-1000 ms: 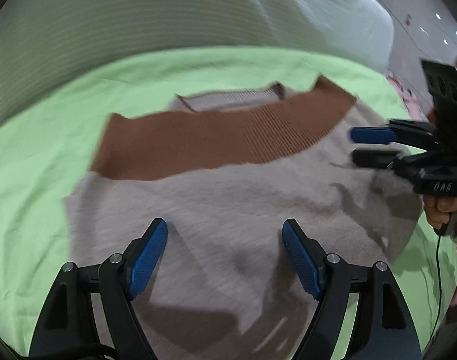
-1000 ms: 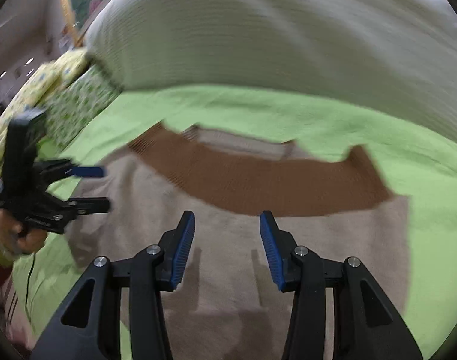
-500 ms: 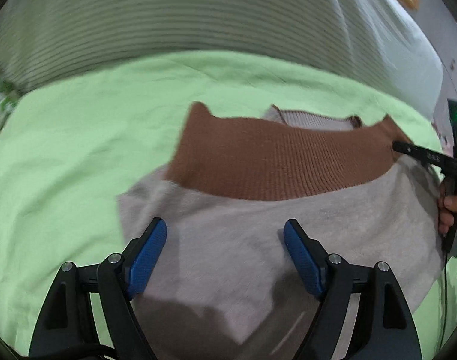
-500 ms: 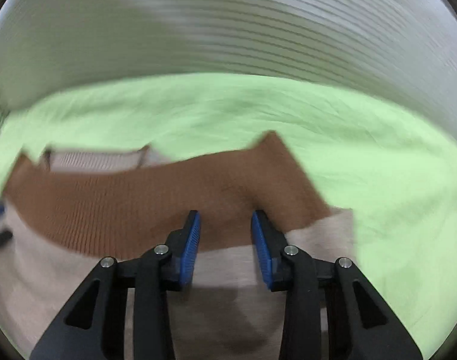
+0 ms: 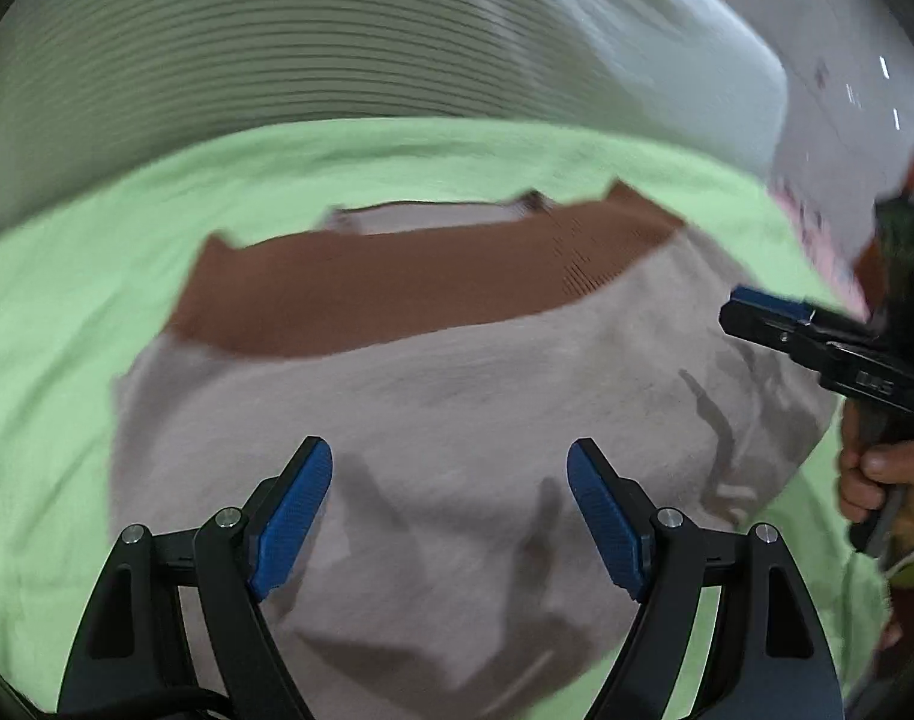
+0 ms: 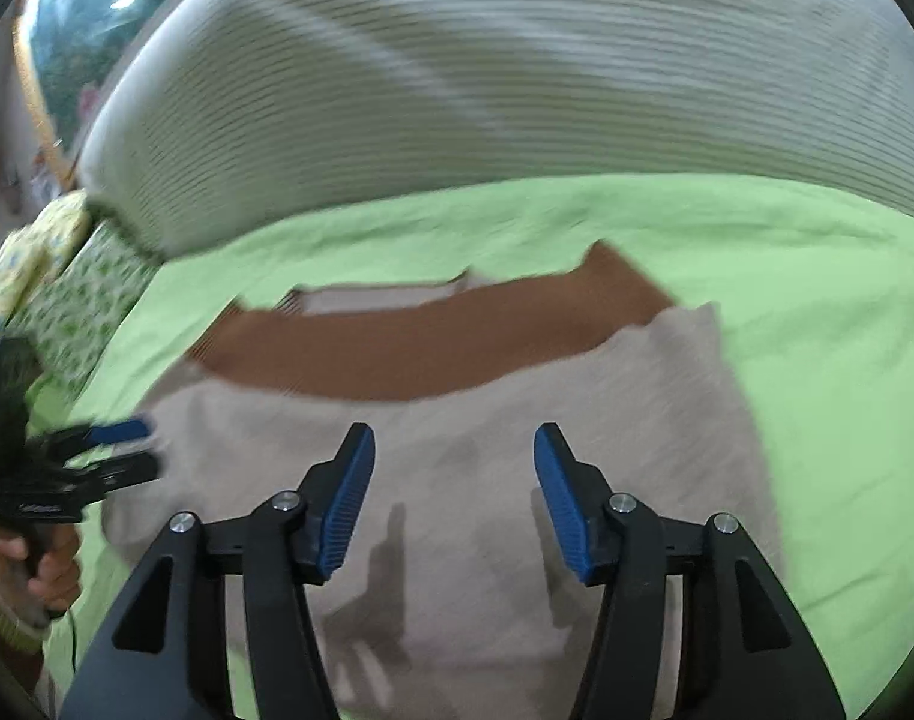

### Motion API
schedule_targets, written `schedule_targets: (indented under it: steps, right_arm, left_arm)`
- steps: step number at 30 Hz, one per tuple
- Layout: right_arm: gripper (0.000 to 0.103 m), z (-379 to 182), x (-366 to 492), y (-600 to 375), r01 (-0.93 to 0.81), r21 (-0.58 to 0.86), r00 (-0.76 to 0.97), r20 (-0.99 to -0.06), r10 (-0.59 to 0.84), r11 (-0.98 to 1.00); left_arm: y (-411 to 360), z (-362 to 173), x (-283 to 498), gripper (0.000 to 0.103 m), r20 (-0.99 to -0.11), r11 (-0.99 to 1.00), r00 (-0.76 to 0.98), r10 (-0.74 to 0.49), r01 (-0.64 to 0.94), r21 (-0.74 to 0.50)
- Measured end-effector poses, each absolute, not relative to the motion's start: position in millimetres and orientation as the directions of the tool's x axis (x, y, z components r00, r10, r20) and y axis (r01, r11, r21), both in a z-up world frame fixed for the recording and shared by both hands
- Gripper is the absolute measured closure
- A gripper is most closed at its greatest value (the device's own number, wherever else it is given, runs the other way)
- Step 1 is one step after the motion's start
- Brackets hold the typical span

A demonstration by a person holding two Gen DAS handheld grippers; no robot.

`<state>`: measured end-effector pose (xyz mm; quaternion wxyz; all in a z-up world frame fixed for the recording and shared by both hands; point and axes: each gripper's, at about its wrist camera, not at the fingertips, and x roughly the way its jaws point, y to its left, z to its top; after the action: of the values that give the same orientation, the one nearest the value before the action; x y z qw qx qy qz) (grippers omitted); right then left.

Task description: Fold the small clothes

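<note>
Sweater (image 5: 457,420), grey with brown band, lies flat on the green bed sheet (image 5: 66,360); left hand-held gripper (image 5: 450,510) and right hand-held gripper (image 6: 453,498) hover spread, empty; risk: a shallow pinch grabs one layer, skewing the fold.

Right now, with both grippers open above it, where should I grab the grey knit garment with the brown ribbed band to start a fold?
Judging by its pose, take the grey knit garment at the two far corners of its brown ribbed band, one per side: left gripper left corner, right gripper right corner. It lies flat on the green sheet, so those pointed corners offer a pinchable edge.
</note>
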<state>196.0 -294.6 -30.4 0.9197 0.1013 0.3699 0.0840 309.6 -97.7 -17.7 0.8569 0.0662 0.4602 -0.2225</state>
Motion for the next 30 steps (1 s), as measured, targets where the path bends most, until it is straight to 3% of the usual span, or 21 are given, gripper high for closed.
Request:
schedule_targets:
  steps: [5, 9, 12, 15, 19, 24, 27, 30]
  right_arm:
    - [0.046, -45.3, 196.5, -288.5, -0.073, 0.25, 0.696, -0.681, 0.229, 0.966]
    - [0.046, -47.3, 197.4, -293.8, -0.059, 0.275, 0.693, -0.68, 0.238, 0.959]
    - [0.046, -46.9, 203.6, -295.3, -0.037, 0.277, 0.7, -0.678, 0.222, 0.96]
    - [0.046, -40.3, 207.5, -292.1, -0.055, 0.306, 0.702, -0.665, 0.255, 0.95]
    - [0.046, -35.5, 219.3, -261.0, -0.173, 0.27, 0.68, -0.663, 0.313, 0.947]
    - [0.047, -59.0, 255.3, -195.1, -0.46, 0.278, 0.453, -0.743, 0.492, 0.843]
    - [0.047, -78.1, 305.0, -183.0, -0.358, 0.011, 0.521, -0.827, 0.21, 0.933]
    - [0.048, -76.1, 342.8, -223.0, -0.131, 0.081, 0.596, -0.79, 0.144, 0.988]
  left_arm:
    - [-135.3, -51.2, 347.8, 0.026, -0.887, 0.893, 0.432, -0.166, 0.448, 0.051]
    - [-137.6, -58.1, 396.6, 0.022, -0.866, 0.93, 0.5, -0.016, 0.326, 0.171]
    - [-124.1, -51.2, 428.4, 0.022, -0.859, 0.97, 0.512, -0.026, 0.221, 0.102]
    - [-101.0, -28.3, 420.2, 0.028, -0.832, 0.99, 0.553, -0.042, 0.134, 0.039]
    - [-52.9, -6.9, 348.2, 0.023, -0.793, 0.986, 0.586, -0.166, 0.115, -0.121]
    - [-9.0, -28.5, 262.5, 0.023, -0.792, 0.969, 0.559, -0.244, 0.101, -0.227]
    - [3.3, -54.0, 249.2, 0.023, -0.84, 0.988, 0.523, -0.147, 0.039, -0.148]
    - [15.3, -64.3, 242.5, 0.021, -0.829, 0.98, 0.53, -0.181, 0.022, -0.2]
